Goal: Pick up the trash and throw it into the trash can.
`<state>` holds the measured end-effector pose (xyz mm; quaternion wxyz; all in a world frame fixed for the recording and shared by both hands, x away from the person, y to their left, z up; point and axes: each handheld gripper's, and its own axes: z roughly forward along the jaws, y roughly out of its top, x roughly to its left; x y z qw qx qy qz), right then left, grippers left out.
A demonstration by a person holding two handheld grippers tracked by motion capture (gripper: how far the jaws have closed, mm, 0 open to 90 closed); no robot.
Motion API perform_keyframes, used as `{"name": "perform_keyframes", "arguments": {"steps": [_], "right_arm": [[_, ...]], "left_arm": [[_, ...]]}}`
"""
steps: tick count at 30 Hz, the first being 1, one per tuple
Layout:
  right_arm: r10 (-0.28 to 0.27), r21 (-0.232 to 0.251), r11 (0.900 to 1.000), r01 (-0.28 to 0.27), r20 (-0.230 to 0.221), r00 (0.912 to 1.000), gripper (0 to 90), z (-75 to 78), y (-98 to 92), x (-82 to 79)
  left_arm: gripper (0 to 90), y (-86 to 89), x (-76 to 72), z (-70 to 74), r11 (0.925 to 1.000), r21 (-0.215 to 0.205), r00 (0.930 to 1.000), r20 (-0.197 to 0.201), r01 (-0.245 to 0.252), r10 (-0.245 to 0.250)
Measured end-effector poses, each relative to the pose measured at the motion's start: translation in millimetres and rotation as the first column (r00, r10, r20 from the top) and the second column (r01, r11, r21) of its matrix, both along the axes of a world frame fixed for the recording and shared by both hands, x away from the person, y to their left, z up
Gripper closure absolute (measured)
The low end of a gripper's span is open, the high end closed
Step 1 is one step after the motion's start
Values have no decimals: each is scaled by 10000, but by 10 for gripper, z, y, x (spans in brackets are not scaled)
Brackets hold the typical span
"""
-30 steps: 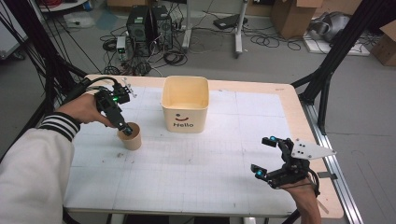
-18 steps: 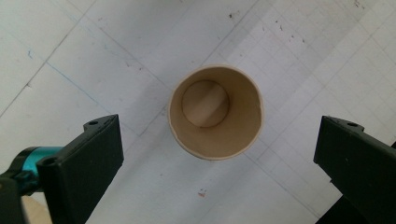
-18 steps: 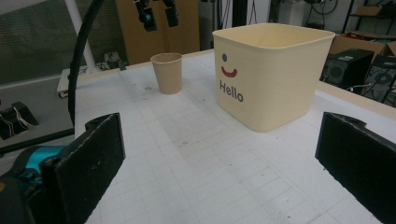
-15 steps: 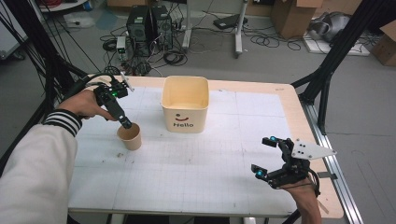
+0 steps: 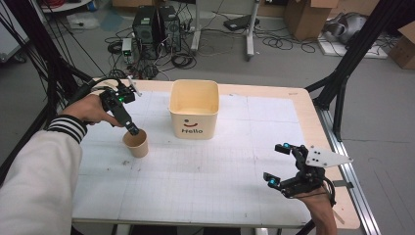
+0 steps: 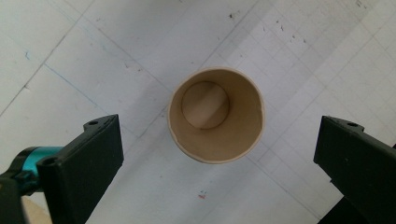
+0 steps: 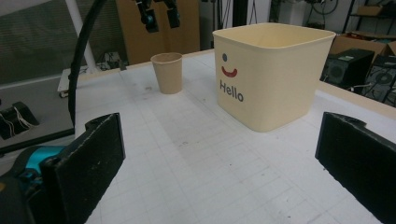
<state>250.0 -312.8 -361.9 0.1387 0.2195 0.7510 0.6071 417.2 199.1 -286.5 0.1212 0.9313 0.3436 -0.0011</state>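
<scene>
The small brown paper cup stands upright on your white gridded worktop, left of the cream "Hello" tub; your left tongs hover spread above it, right tongs spread, well apart.

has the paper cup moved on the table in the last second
No. The paper cup keeps the same spot left of the Hello tub; the left gripper has risen above its mouth, jaws open.

A lab: computer towers, tangled cables and cardboard boxes surround the gridded table.
</scene>
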Motion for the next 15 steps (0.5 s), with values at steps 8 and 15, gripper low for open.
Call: {"name": "perform_keyframes", "arguments": {"steps": [8, 15], "right_arm": [[-18, 19, 10000, 18, 52, 10000, 3, 6, -10, -4], [-74, 40, 10000, 74, 9, 10000, 3, 0, -12, 3]], "left_arm": [[20, -25, 5, -15, 9999, 121, 9999, 14, 103, -104], [18, -49, 2, -37, 9999, 153, 10000, 32, 7, -7]]}}
